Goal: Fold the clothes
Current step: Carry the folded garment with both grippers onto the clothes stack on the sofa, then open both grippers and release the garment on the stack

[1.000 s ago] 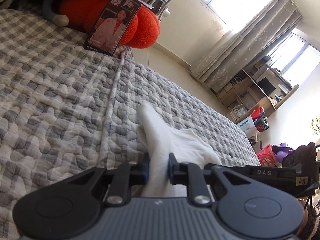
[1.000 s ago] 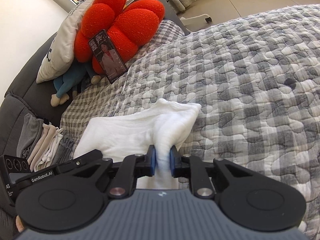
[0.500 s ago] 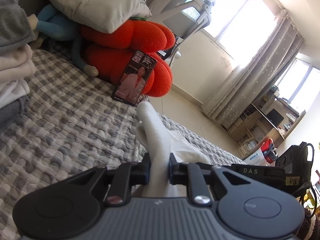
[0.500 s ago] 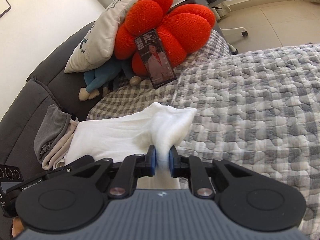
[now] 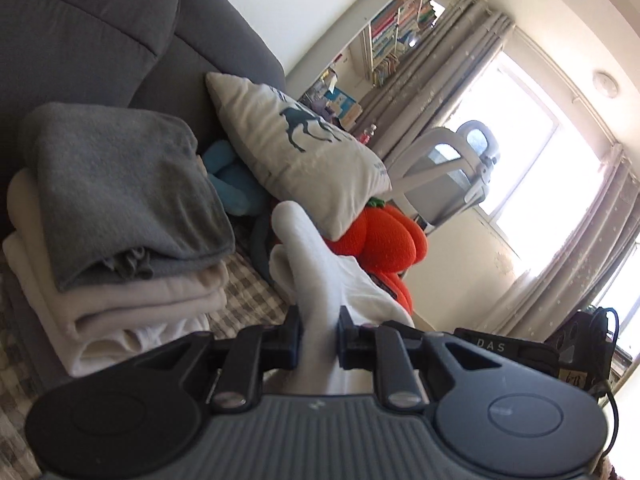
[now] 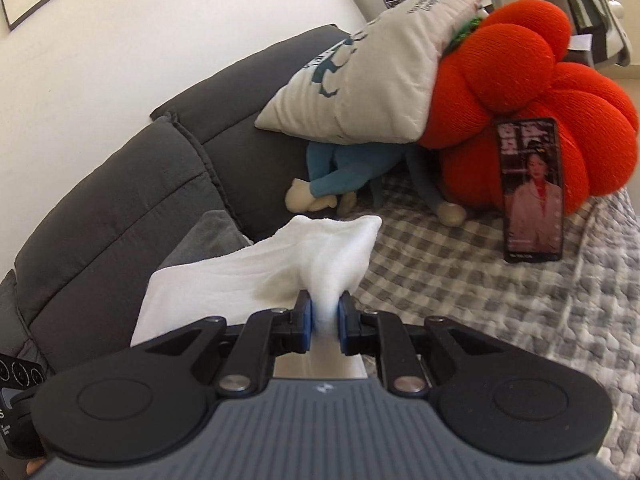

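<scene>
A folded white garment [image 5: 320, 280] is held in the air between both grippers. My left gripper [image 5: 319, 338] is shut on one end of it. My right gripper [image 6: 324, 320] is shut on the other end [image 6: 320, 264]. A stack of folded clothes [image 5: 112, 240], grey on top and cream and white below, lies on the checked quilt just left of the left gripper, against the grey sofa back [image 5: 80, 48]. In the right wrist view the grey top of that stack [image 6: 208, 236] shows behind the white garment.
A white deer-print pillow [image 5: 304, 152] leans on an orange pumpkin cushion [image 6: 536, 92] with a blue plush toy [image 6: 344, 176] beneath. A phone [image 6: 532, 188] is propped against the cushion. The checked quilt [image 6: 480, 300] spreads to the right. An office chair [image 5: 452, 176] stands beyond.
Both grippers have lifted the white garment off the quilt and carried it toward the sofa back. The stack of folded clothes has come close on the left.
</scene>
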{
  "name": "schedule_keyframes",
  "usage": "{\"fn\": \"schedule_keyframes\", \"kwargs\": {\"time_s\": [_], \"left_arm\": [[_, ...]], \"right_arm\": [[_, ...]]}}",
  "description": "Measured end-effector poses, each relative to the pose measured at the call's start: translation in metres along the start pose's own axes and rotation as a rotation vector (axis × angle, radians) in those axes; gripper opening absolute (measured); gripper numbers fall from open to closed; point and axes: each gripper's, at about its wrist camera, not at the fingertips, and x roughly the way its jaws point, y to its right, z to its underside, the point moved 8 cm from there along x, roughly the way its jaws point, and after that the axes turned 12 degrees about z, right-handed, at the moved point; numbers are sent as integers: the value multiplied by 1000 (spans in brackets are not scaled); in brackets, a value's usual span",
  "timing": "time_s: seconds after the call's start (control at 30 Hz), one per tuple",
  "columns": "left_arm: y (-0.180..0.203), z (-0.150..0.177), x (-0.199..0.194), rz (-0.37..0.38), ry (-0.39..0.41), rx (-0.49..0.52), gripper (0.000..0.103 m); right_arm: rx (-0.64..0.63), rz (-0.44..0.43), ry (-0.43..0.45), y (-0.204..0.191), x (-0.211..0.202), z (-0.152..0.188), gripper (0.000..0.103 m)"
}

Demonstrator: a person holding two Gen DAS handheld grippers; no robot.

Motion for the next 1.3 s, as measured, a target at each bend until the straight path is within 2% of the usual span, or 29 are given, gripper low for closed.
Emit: {"fn": "schedule_keyframes", "kwargs": {"time_s": [0.4, 0.57, 0.77, 0.93, 1.0, 1.07, 1.1, 1.23, 1.3], "left_arm": [[-51, -72, -29, -114, 272, -54, 17], [-80, -81, -38, -155, 374, -106, 17], [-100, -79, -49, -229, 469, -83, 17], [-113, -76, -55, -306, 465, -49, 22], [-113, -78, -61, -329, 481, -24, 25], [-112, -80, -67, -360, 502, 0, 33], [-111, -81, -71, -376, 519, 15, 36], [-102, -89, -82, -375, 576, 50, 37], [-95, -91, -83, -364, 597, 76, 36]], "right_arm": [[-137, -151, 26, -95, 78, -55, 16], [-192, -207, 33, -128, 111, -68, 15], [-242, -263, 31, -152, 143, -62, 15], [-274, -202, 52, -158, 161, -54, 20], [-264, -190, 64, -155, 161, -56, 26], [-256, -174, 92, -150, 159, -60, 45], [-251, -167, 104, -148, 158, -63, 49], [-227, -151, 157, -139, 146, -71, 50], [-211, -150, 197, -137, 138, -75, 45]]}}
